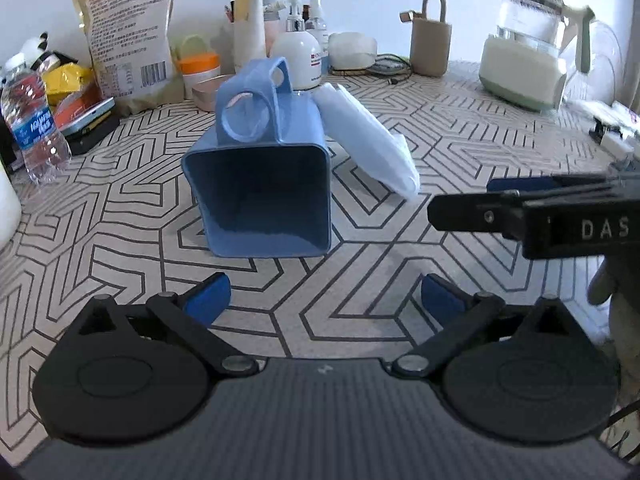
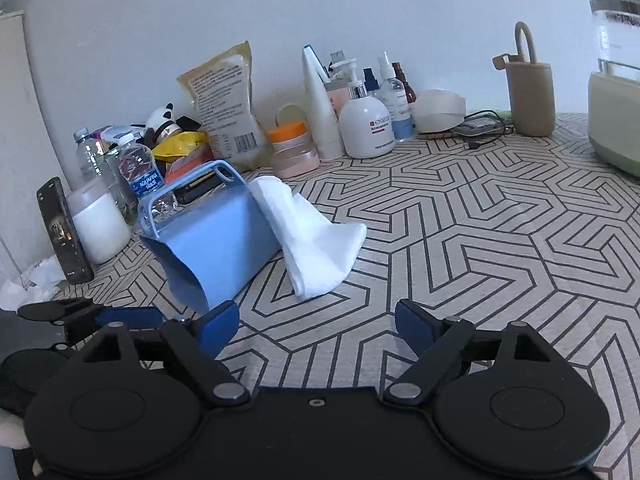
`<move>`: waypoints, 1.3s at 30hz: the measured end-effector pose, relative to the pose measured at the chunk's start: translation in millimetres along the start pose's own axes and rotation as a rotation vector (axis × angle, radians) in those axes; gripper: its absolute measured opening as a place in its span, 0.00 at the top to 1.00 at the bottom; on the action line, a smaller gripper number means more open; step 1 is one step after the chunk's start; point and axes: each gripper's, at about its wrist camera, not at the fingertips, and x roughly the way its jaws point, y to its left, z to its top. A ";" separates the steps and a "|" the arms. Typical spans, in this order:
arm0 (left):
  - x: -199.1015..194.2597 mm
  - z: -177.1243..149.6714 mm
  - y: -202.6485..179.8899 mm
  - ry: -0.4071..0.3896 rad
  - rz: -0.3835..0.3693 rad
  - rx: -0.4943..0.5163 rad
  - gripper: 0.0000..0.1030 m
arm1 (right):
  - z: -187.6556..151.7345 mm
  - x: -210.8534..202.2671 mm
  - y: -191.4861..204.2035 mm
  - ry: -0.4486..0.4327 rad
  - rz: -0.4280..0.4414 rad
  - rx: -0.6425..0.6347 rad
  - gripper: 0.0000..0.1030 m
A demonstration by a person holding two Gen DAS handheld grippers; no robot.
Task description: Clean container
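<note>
A blue square container point(image 1: 260, 184) with a handle lies on its side on the patterned table, its open mouth towards my left gripper. It also shows in the right wrist view point(image 2: 212, 248). A folded white cloth point(image 1: 368, 140) leans against its right side and shows in the right wrist view too point(image 2: 316, 240). My left gripper point(image 1: 324, 300) is open and empty, a short way in front of the container's mouth. My right gripper point(image 2: 316, 328) is open and empty, in front of the cloth; it reaches in from the right in the left wrist view point(image 1: 472, 204).
Along the back wall stand a beige pouch point(image 1: 128, 36), a water bottle point(image 1: 32, 128), a white pump bottle point(image 1: 298, 52), an orange-lidded jar point(image 1: 200, 68), a beige bottle point(image 1: 430, 40) and a kettle point(image 1: 532, 52). A phone point(image 2: 64, 232) and a white jar point(image 2: 100, 228) stand at the left.
</note>
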 end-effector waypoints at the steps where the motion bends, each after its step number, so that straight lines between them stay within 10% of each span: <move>1: 0.0 -0.3 -0.2 -0.002 0.002 -0.003 0.00 | 0.2 0.8 -0.1 0.004 -0.003 0.000 0.14; 39: -0.5 -3.4 -2.0 -0.027 0.022 -0.023 0.00 | 2.5 4.6 -9.8 0.030 0.002 0.030 0.07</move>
